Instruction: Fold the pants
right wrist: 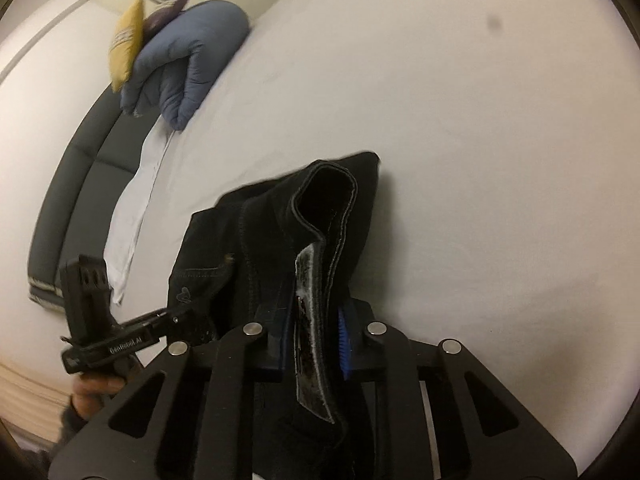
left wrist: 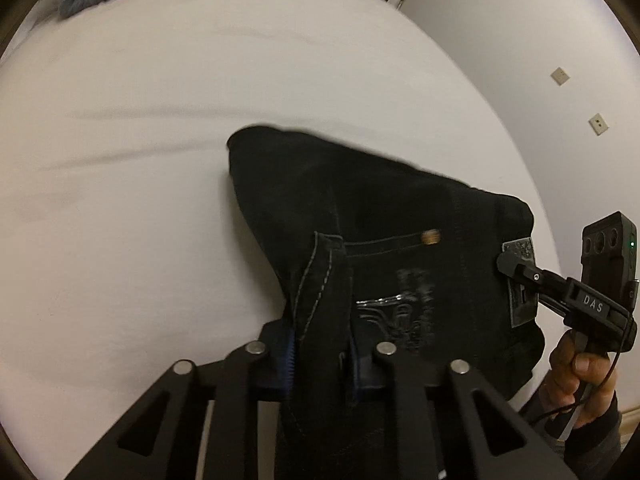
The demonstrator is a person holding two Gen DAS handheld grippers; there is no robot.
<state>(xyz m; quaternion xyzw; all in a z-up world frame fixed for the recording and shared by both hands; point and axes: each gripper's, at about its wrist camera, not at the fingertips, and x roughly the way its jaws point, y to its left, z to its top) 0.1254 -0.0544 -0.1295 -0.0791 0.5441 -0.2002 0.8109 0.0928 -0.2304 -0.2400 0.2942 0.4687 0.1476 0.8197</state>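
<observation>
The left gripper (left wrist: 320, 360) is clamped on a seamed edge of the black pants (left wrist: 380, 220), which lie bunched on the white bed (left wrist: 160, 160). The right gripper (right wrist: 316, 340) is clamped on the waistband by the leather patch (right wrist: 310, 320). Both point steeply down, a hand (left wrist: 580, 364) on each grip. Open sheet spreads ahead; a blue duvet (right wrist: 184, 60) sits far off.
</observation>
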